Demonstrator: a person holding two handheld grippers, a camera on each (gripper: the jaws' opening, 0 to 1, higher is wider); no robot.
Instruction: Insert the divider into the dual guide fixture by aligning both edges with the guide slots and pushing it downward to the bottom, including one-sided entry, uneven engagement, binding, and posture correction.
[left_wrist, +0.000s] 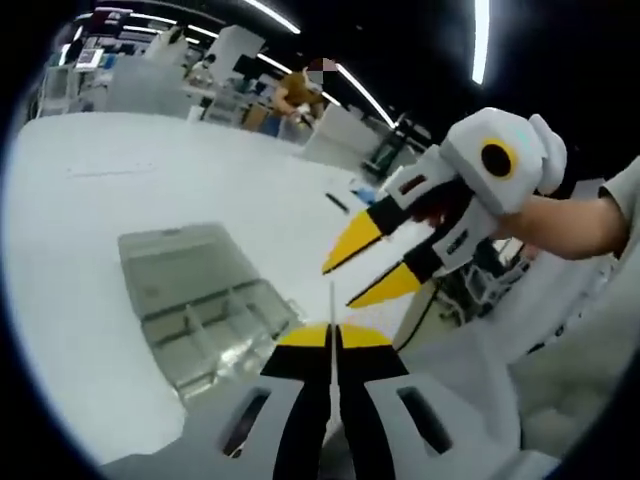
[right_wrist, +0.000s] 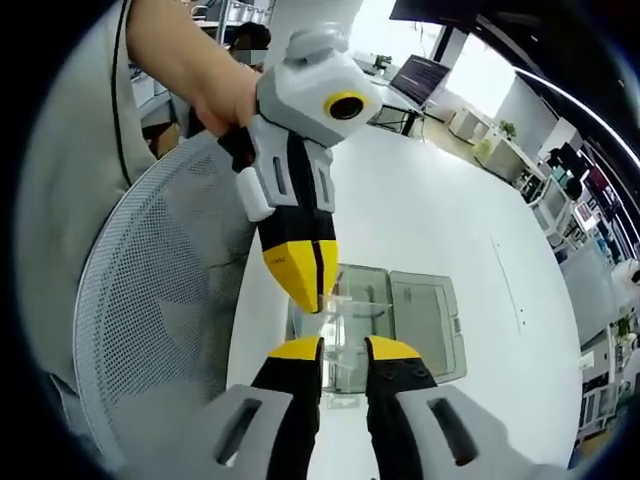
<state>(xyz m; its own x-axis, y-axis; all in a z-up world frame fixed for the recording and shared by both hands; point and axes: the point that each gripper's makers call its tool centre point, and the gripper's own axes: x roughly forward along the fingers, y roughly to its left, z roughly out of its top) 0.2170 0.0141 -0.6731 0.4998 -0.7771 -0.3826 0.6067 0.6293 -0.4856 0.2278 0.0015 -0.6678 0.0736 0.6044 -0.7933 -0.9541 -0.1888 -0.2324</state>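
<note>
- Starting on the left: we're looking at the clear plastic fixture sitting open on the white table. Its lid is lying flat on the far side, and the tray part with the guide ribs is closer to us.
- Just right of the fixture in the left gripper view, our left gripper is pinching the divider. It's a thin clear sheet seen edge-on, sticking up as a pale line out of nearly closed jaws.
- In the right gripper view we're seeing that same gripper coming down over the fixture, with its yellow tips pointing down at the tray and the sheet barely visible below them.
- Further right of the fixture, the right gripper is hanging in the air. Its jaws are parted a little and holding nothing. In its own view the tips are also apart and empty.
- The divider isn't in the slots yet, as far as we can judge.
- For this step, we're thinking: keep the sheet upright and line both edges up with the slots before pushing.
- If one side is catching first, we're backing off and levelling it, maybe steadying the tray with the free gripper, rather than forcing it down.
</note>
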